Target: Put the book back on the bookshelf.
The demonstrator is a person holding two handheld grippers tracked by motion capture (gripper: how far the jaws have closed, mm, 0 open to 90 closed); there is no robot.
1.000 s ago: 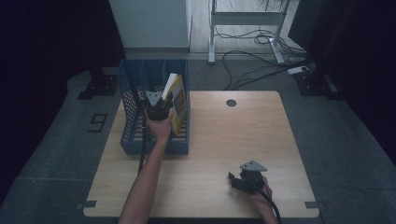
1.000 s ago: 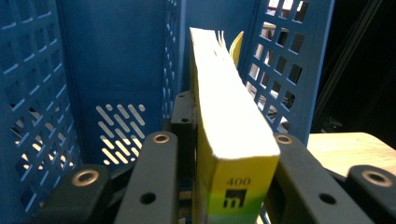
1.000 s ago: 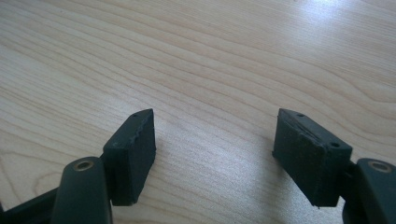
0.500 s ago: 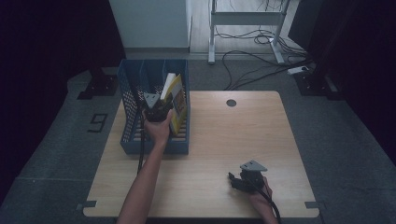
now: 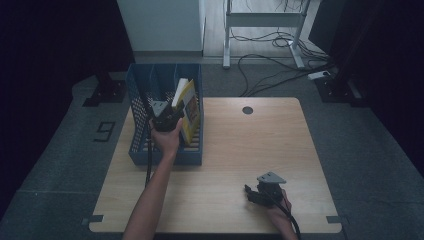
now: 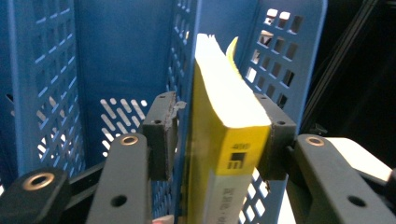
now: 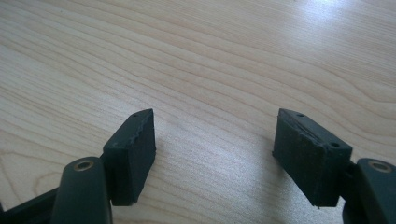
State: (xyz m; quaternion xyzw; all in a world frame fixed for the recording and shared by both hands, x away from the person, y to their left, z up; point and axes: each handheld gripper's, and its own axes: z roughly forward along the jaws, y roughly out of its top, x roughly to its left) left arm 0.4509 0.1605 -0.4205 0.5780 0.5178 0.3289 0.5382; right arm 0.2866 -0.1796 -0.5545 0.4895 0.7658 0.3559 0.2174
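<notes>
High view: a blue rack (image 5: 145,132) with slotted walls stands at the table's (image 5: 235,150) ten o'clock corner. Its left slots are bare, and a yellow book (image 5: 189,111) stands upright in the rightmost slot, leaning a little against the right wall. A dark round hole (image 5: 247,110) sits at the table's twelve o'clock edge; cables trail across the floor beyond.

From six o'clock the left forearm reaches forward into the rack, its hand gripping the left gripper (image 5: 166,119) at the book's near end. In the left gripper view, the jaws have just been opening: the book (image 6: 224,140) is between them, the right pad touching its cover, the left pad just clear of it, with the rack's divider (image 6: 184,70) close at the book's left side.

At five o'clock the right gripper (image 5: 255,192) rests low over bare wood, pointing toward nine o'clock. In the right gripper view its jaws stand wide with nothing between them.
</notes>
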